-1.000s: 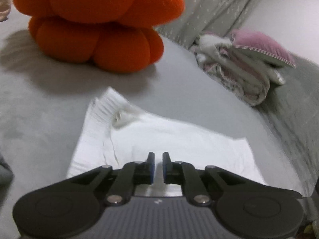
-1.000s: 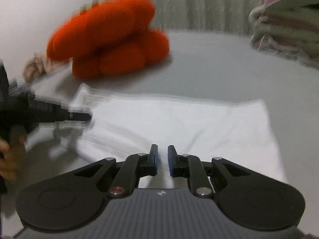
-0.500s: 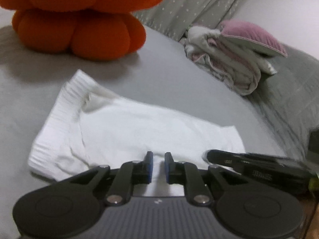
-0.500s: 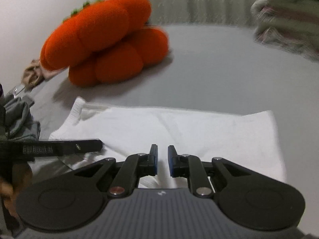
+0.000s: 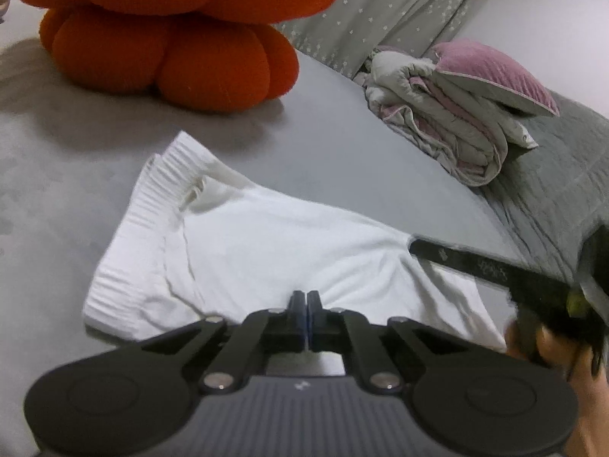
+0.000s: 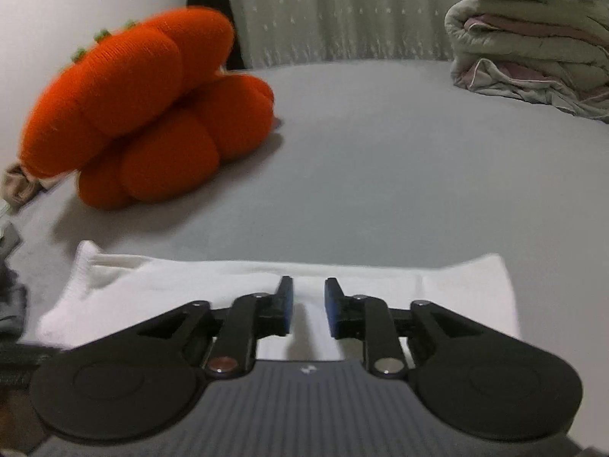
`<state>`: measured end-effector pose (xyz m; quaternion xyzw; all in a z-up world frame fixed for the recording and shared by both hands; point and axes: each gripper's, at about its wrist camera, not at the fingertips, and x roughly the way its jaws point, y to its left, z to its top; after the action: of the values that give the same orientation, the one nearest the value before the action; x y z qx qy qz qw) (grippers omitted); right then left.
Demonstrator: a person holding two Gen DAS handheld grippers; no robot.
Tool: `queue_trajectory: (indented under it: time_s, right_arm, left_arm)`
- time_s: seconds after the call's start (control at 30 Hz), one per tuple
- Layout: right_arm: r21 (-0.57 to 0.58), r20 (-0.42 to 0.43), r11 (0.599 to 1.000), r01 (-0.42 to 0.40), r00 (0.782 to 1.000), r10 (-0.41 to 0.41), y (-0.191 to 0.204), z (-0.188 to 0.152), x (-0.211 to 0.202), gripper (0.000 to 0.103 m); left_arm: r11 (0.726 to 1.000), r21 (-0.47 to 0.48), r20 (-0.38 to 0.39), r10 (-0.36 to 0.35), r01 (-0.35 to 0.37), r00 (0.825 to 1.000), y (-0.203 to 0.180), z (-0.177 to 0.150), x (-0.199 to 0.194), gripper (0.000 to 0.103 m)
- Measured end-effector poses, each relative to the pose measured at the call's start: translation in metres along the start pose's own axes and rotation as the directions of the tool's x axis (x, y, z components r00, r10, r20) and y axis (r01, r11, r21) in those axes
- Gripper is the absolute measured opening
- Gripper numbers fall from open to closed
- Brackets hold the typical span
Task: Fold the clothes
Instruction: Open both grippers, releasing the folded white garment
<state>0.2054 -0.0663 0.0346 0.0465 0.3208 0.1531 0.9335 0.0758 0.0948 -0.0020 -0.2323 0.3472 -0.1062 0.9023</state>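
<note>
Since the earlier frames the right gripper [image 6: 307, 306] has slid along the near edge of the white knitted garment with ribbed cuffs [image 5: 266, 251], and its finger now reaches in over the garment's right corner in the left wrist view; the left gripper [image 5: 306, 314], narrowly parted before, has come together.

The garment lies flat on a smooth grey bed sheet [image 6: 380, 175], ribbed end to the left. Behind it sits a big orange knitted cushion of bulging lobes [image 6: 152, 114], well apart from the cloth. At the far right a bundled grey-and-pink quilt [image 5: 449, 129] lies with a mauve pillow [image 5: 491, 72] on top. A grey star-dotted curtain [image 6: 335, 11] hangs behind the bed, beside a pale wall.

The left gripper's jaws are closed at the garment's near edge; whether cloth is pinched between them I cannot tell. The right gripper's jaws are opening, a narrow gap with white cloth showing beneath it, the pads not pressing on it.

Only the left wrist view shows the person's hand [image 5: 548, 346] holding the right gripper. Only the right wrist view shows the cushion's green tufts [image 6: 101, 34] and a beige crumpled cloth [image 6: 19, 186] at the far left.
</note>
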Motion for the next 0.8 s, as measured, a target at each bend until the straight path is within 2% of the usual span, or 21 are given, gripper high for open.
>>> queue_trajectory:
  time_s: [0.1,0.27,0.4,0.53,0.6,0.63,0.7,0.73,0.8]
  right_arm:
    - [0.022,-0.002,0.999,-0.027,1.0,0.027,-0.001,-0.019,-0.021,0.029]
    - [-0.117,-0.036,0.993,-0.02,0.999,0.016,0.007,-0.052,-0.048,0.03]
    - [-0.053,-0.053,0.998,-0.024,0.998,0.022,-0.008,-0.054,-0.06,0.029]
    - [0.009,-0.083,0.999,0.038,0.996,-0.037,-0.014,-0.057,-0.077,0.029]
    - [0.075,-0.124,0.994,0.076,0.99,-0.066,-0.02,-0.064,-0.088,0.03]
    - [0.107,-0.146,0.99,0.095,0.986,-0.079,-0.024,-0.067,-0.094,0.034]
    - [0.115,-0.168,0.984,0.137,0.979,-0.117,-0.026,-0.073,-0.104,0.034]
    - [0.108,-0.168,0.983,0.148,0.977,-0.129,-0.027,-0.075,-0.11,0.035]
    - [0.162,-0.148,0.975,0.151,0.981,-0.127,-0.034,-0.079,-0.122,0.043]
  left_arm:
    - [1.0,-0.012,0.015,0.018,-0.018,1.0,0.007,0.003,-0.004,0.004]
    - [0.999,-0.048,0.015,0.019,-0.018,1.0,0.017,0.002,-0.005,0.003]
    - [0.999,-0.037,0.016,0.029,-0.029,0.999,0.016,0.004,-0.009,0.003]
    - [0.996,-0.068,0.023,0.052,-0.05,0.998,0.026,0.006,-0.018,0.003]
    - [0.995,-0.072,0.025,0.069,-0.067,0.997,0.032,0.006,-0.025,0.003]
    - [0.995,-0.071,0.027,0.076,-0.074,0.997,0.035,0.006,-0.029,0.003]
    - [0.993,-0.09,0.032,0.085,-0.082,0.996,0.04,0.004,-0.039,0.003]
    - [0.991,-0.108,0.035,0.084,-0.08,0.996,0.04,0.002,-0.046,0.003]
    - [0.987,-0.138,0.044,0.086,-0.08,0.995,0.041,-0.002,-0.059,0.007]
